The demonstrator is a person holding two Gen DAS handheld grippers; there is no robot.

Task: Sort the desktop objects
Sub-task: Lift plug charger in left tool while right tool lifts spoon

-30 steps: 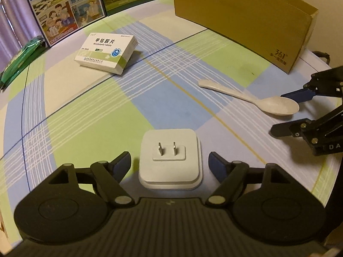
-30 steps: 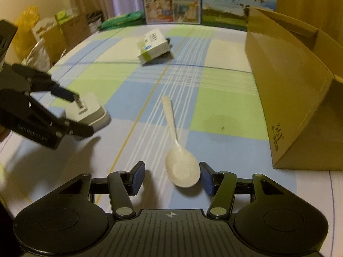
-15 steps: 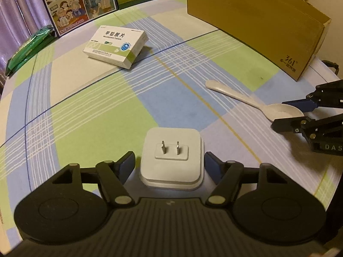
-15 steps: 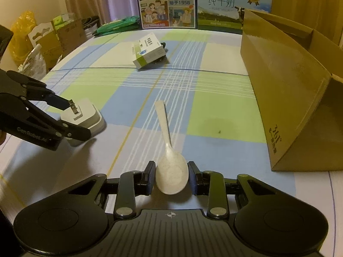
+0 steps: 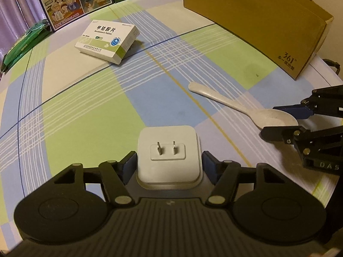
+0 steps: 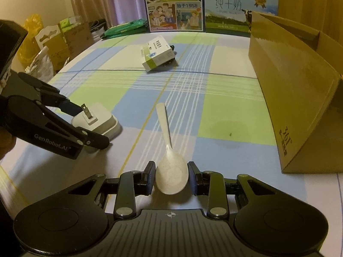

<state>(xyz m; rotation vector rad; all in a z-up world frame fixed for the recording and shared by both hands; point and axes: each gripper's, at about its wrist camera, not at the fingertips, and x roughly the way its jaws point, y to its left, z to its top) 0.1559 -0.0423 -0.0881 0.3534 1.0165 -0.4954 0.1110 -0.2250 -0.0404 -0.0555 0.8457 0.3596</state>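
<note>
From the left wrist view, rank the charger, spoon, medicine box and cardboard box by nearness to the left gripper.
1. Charger: between the left gripper's fingers.
2. Spoon: ahead, right, its bowl by the right gripper.
3. Medicine box: farther ahead, left.
4. Cardboard box: far right; roughly level with the medicine box, too close to call.

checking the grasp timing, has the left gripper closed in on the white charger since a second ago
Yes. The left gripper fingers, which stood apart from the white charger with tablecloth showing on both sides, now sit against its sides.

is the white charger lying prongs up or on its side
Prongs up: the white charger rests flat on the tablecloth, both metal prongs pointing upward.
</note>
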